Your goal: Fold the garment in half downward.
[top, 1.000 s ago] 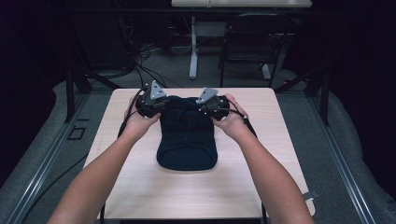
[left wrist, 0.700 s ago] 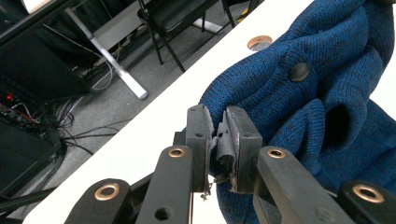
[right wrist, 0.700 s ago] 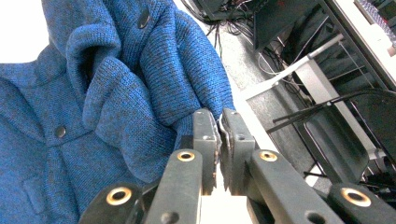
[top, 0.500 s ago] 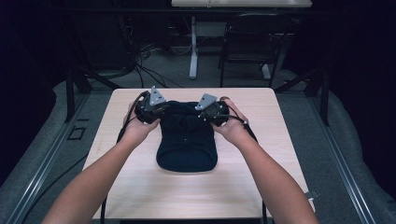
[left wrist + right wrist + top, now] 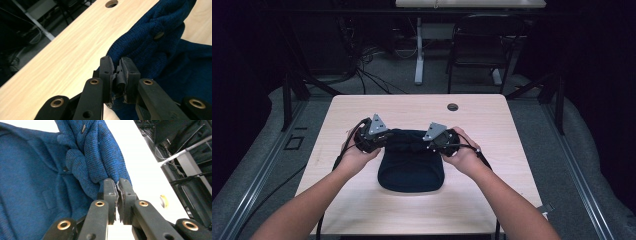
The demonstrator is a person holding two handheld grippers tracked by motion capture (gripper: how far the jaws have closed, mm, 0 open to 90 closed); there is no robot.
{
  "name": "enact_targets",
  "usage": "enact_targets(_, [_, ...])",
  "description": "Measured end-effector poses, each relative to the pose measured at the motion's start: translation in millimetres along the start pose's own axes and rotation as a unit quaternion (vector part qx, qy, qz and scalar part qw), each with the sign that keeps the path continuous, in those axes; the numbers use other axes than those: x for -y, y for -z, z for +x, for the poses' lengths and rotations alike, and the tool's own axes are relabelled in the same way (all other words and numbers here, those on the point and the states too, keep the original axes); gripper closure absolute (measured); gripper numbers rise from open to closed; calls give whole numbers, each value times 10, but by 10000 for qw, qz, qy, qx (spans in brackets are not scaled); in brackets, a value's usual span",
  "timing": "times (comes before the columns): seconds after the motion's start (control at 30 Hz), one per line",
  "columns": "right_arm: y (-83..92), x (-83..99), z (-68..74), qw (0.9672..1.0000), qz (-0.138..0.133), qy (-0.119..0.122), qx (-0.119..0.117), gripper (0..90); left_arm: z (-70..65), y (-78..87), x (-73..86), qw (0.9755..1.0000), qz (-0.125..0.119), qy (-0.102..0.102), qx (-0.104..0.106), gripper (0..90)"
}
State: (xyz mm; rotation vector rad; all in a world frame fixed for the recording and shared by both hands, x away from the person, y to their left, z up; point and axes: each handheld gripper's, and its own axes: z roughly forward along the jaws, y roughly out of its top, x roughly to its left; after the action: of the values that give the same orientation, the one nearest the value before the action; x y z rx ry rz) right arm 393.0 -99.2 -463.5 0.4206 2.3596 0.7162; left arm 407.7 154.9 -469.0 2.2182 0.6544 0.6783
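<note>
Hands lowered nearer, both grippers [image 5: 404, 141] pinching sweater [image 5: 411, 167]

No text, label, brand, number or sign can be read anywhere. The blue knit sweater [image 5: 150, 45] shows plain yarn and a blank button, and the wooden table [image 5: 492, 120] carries no print. The black jaws bear only bare brass rivets.

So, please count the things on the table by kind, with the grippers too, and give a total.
Dark blue knitted garment: 1
Grippers: 2, the left gripper and the right gripper, each shut on the garment's edge
Total: 3
</note>
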Motion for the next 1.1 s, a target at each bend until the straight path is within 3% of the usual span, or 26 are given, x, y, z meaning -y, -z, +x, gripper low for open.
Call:
enact_targets(0.7, [168,32,172,9997,39,35,-228,857,-118,123,113,9996,-61,77,269,802])
enact_targets(0.93, [184,94,262,9995,106,96,-264,856,-199,140,153,9991,21,-12,426,801])
enact_targets(1.1, [192,136,321,9993,77,-3,-361,856,-233,146,197,9988,44,-51,480,800])
